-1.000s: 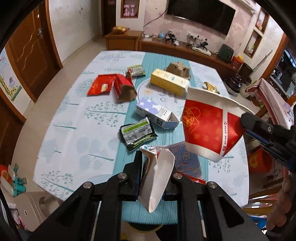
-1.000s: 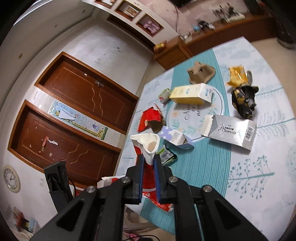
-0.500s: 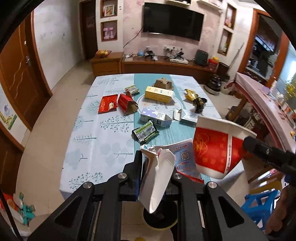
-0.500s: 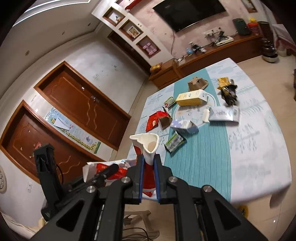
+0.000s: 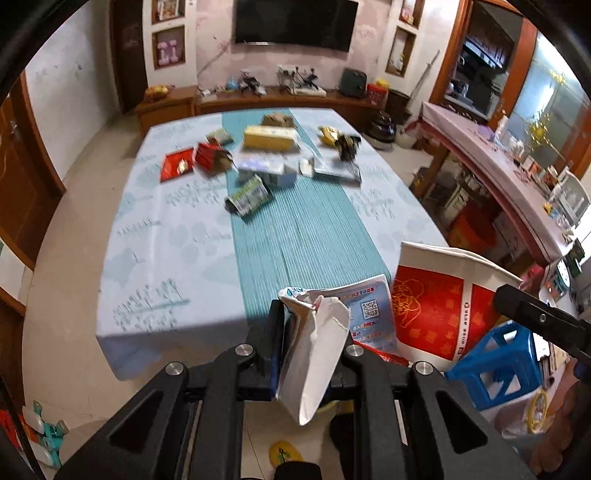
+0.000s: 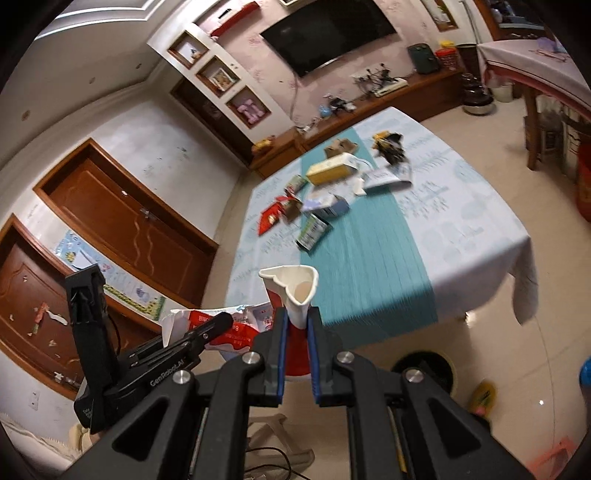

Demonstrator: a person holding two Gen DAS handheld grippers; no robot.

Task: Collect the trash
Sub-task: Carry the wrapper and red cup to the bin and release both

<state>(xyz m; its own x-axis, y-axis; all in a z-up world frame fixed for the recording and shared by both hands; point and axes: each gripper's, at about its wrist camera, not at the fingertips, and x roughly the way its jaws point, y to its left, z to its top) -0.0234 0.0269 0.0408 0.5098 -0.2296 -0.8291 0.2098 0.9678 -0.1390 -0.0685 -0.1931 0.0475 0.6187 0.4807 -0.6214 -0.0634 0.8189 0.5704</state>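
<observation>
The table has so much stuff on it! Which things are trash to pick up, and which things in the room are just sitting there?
Trash for the job:
- crumpled packet in left gripper
- red paper cup in right gripper
- yellow box
- red wrapper
- green-labelled packet

Just lying about:
- TV
- blue stool
- wooden doors

Bare near half of bench [image 5: 207, 266] at frame centre, open for passing; litter cluster [image 5: 258, 166] crowding upper centre; blue stool [image 5: 495, 365] blocking lower right.
</observation>
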